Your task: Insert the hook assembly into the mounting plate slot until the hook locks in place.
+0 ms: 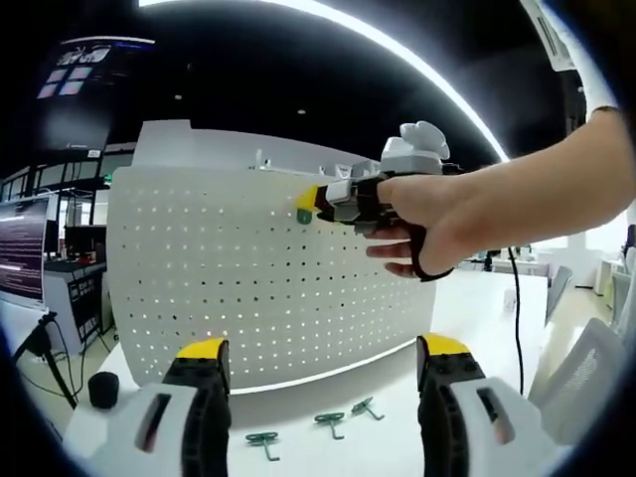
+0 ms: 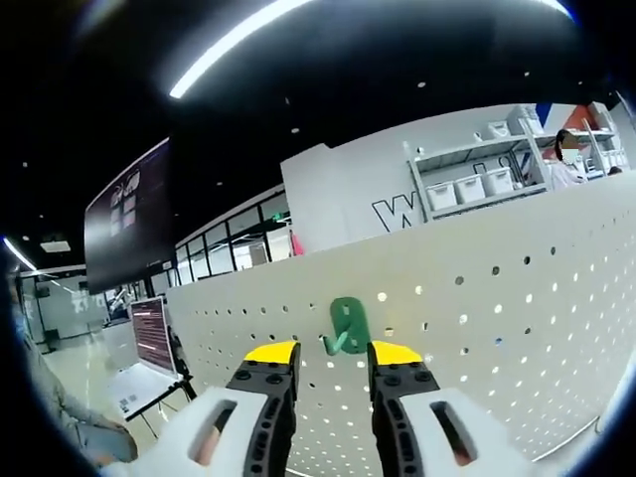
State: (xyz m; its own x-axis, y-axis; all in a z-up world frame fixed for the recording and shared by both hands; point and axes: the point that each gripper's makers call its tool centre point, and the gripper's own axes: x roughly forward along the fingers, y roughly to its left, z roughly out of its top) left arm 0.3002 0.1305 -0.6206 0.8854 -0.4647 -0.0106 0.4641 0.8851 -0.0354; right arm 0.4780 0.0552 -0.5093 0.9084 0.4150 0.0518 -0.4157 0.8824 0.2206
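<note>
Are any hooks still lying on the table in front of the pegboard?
Yes, three green hooks lie on the white table below the pegboard.

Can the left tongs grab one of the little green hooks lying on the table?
Probably yes. The left tongs are open, and three green hooks lie loose on the white table just ahead between them, in front of the pegboard. Nothing sits in the way.
</note>
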